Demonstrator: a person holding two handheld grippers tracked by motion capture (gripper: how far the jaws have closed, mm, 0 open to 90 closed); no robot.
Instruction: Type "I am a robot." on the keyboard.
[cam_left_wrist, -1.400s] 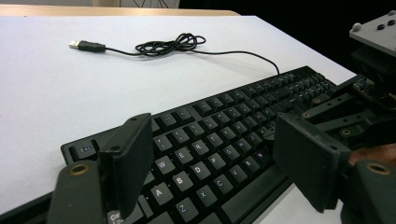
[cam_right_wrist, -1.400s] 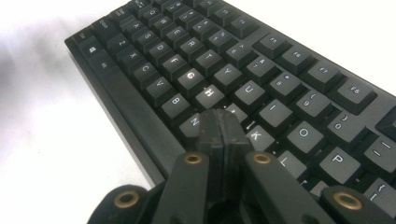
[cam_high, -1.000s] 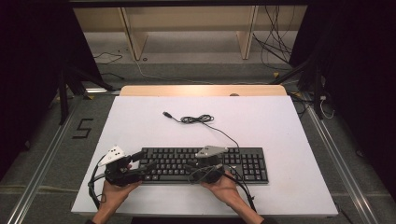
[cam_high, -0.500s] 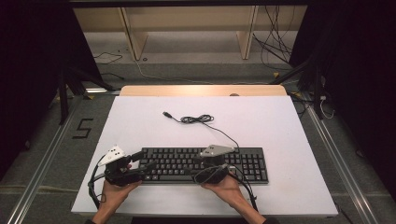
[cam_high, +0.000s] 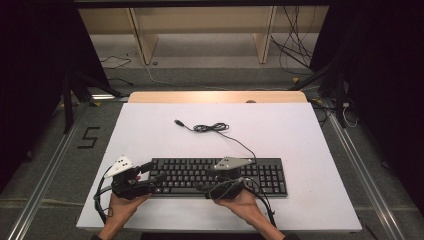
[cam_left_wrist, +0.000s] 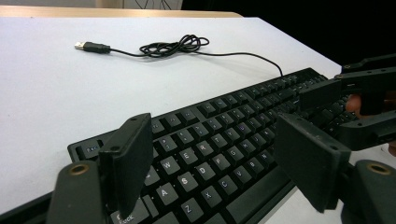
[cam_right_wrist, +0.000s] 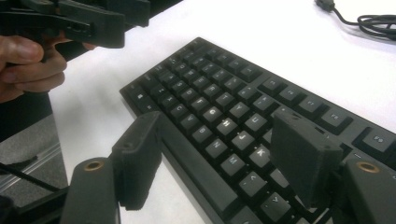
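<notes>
Nearest me, my left gripper (cam_high: 155, 176) and right gripper (cam_high: 202, 186) both stand wide, holding nothing, jaws over the near edge of the flat black plastic keyboard (cam_high: 220, 176). Its long axis runs left-right across the white table (cam_high: 310, 150); each gripper angles inward. Beyond, its thin black cable (cam_high: 212, 128) coils loosely.

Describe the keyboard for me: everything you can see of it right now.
The keyboard is a black, full-size one that looks like plastic, with white-lettered keys and a number pad at its right end. It lies flat near the front edge of the white table, long side across. Its thin black cable runs back to a loose coil and an unplugged USB plug. The left gripper and right gripper, both open, hover at its front edge; contact is unclear.
</notes>
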